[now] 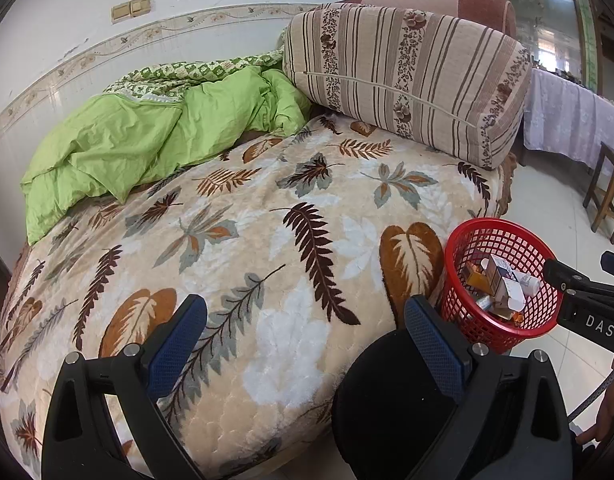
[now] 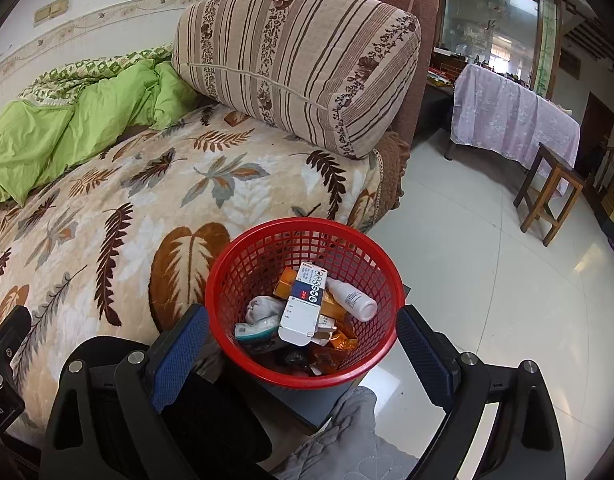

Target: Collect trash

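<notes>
Bedding fills most of what you see: the leaf-print blanket spreads over the bed with no loose rubbish visible on it, a crumpled green quilt lies against the wall, and a striped bolster leans on the headboard. Beside the bed's near corner stands the red basket, on a low dark stand above the tiled floor. Inside it lie a white medicine box, a small white bottle, orange packets and crumpled wrappers. You look to be near the end of collecting, judging by the bare blanket; your next move calls for a scan of bed and floor for anything missed. Your left gripper hovers low over the blanket's near edge, jaws spread wide and holding nothing. Your right gripper is poised just above the basket's near rim, fingers wide apart either side of it, empty and gripping nothing.
</notes>
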The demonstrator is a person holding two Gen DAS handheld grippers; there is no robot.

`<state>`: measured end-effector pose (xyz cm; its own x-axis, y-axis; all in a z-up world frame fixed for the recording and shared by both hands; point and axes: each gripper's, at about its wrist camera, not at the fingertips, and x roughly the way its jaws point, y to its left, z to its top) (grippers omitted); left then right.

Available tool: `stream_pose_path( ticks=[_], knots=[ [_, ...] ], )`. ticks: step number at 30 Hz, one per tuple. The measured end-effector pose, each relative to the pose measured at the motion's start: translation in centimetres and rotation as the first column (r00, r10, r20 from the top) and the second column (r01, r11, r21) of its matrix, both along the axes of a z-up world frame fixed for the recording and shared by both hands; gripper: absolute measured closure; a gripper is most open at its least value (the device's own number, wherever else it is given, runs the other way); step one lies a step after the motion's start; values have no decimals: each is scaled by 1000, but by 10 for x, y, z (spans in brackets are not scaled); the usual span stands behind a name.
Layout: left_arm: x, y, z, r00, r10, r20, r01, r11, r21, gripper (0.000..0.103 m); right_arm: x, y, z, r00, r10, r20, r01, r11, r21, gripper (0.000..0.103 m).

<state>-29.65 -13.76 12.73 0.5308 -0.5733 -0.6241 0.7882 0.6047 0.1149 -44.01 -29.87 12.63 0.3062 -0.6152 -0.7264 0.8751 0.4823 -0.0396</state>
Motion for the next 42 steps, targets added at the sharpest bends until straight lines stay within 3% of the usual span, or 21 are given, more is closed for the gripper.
stream_pose_path(
  ticks=[42],
  knots=[
    [-2, -1, 0, 1000, -1, 3, 1, 1000, 2, 4, 1, -2, -7, 1000, 3, -10, -3, 1000, 20, 7]
  ],
)
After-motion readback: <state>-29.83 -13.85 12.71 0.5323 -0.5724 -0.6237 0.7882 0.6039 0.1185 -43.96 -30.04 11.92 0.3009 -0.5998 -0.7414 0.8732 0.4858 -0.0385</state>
